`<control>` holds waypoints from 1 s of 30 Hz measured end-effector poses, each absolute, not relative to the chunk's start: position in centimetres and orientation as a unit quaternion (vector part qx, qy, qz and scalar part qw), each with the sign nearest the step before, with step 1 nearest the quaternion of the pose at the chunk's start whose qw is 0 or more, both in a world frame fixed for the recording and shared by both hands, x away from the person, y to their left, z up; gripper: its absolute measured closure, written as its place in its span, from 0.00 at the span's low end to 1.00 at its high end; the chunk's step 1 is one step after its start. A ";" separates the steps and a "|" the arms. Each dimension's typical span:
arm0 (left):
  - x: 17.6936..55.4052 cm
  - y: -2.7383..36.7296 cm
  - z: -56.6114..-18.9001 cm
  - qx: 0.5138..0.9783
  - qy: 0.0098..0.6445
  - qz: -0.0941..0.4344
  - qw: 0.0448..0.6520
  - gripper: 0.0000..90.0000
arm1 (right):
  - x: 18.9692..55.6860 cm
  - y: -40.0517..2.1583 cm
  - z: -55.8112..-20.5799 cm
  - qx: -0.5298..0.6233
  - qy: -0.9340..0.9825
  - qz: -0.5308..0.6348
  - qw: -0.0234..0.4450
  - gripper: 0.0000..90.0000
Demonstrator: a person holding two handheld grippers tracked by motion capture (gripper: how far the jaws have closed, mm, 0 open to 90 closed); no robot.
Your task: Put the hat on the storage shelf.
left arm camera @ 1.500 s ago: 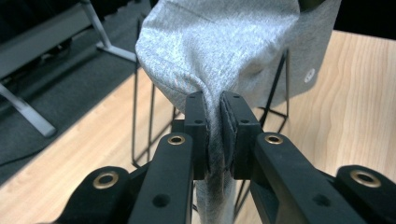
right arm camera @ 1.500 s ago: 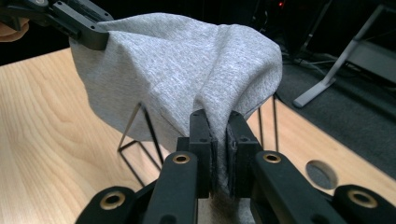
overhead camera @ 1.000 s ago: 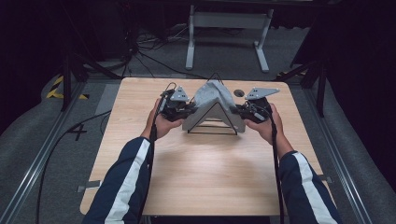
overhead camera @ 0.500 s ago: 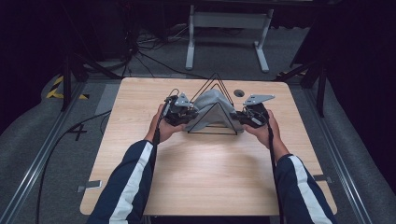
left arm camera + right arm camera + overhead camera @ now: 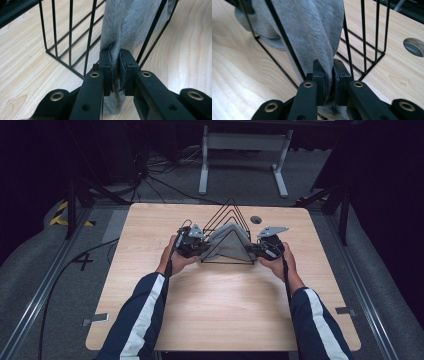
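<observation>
Since a second ago, the grey cloth point(image 5: 231, 245) is lowered over the black wire rack point(image 5: 227, 220), pinched at nine o'clock by the left gripper point(image 5: 115, 72) and at three o'clock by the right gripper point(image 5: 329, 82); draping seems nearly finished.

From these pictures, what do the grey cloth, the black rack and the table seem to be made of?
The grey cloth looks like soft fleece or felted fabric: the surface is fuzzy and matte and it hangs in folds. The black rack seems to be thin metal wire with a dark painted coat, judging by its straight, slim rods. The table looks like light wood or wood laminate, with visible grain and a smooth finish.
</observation>
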State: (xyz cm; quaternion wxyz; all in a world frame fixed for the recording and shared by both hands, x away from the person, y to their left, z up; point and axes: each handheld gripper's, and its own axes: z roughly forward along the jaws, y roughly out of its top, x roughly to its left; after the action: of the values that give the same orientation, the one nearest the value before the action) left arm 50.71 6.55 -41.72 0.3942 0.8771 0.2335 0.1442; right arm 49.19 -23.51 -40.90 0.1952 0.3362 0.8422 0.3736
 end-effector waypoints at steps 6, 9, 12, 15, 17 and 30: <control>50.8 6.6 -42.3 0.879 0.237 0.143 0.388 0.91 | 49.3 -23.7 -41.2 0.343 0.839 0.377 0.190 0.91; 50.8 6.7 -42.2 0.881 0.234 0.145 0.385 0.91 | 49.3 -23.6 -41.1 0.343 0.840 0.375 0.190 0.91; 50.7 6.7 -41.9 0.883 0.230 0.149 0.381 0.91 | 49.2 -23.6 -40.9 0.340 0.843 0.371 0.191 0.90; 50.5 6.9 -41.7 0.882 0.231 0.151 0.381 0.91 | 49.0 -23.6 -40.6 0.339 0.844 0.368 0.194 0.89; 50.3 7.1 -41.4 0.881 0.231 0.154 0.383 0.90 | 48.9 -23.7 -40.4 0.339 0.844 0.366 0.196 0.87; 49.0 9.0 -40.0 0.881 0.226 0.172 0.378 0.88 | 47.7 -24.3 -39.1 0.336 0.847 0.356 0.209 0.83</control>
State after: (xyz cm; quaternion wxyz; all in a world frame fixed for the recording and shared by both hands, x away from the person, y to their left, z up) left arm 49.00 8.96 -39.99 0.3779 0.8813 0.2256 0.1722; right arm 47.71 -24.35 -39.05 0.2085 0.3363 0.8465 0.3560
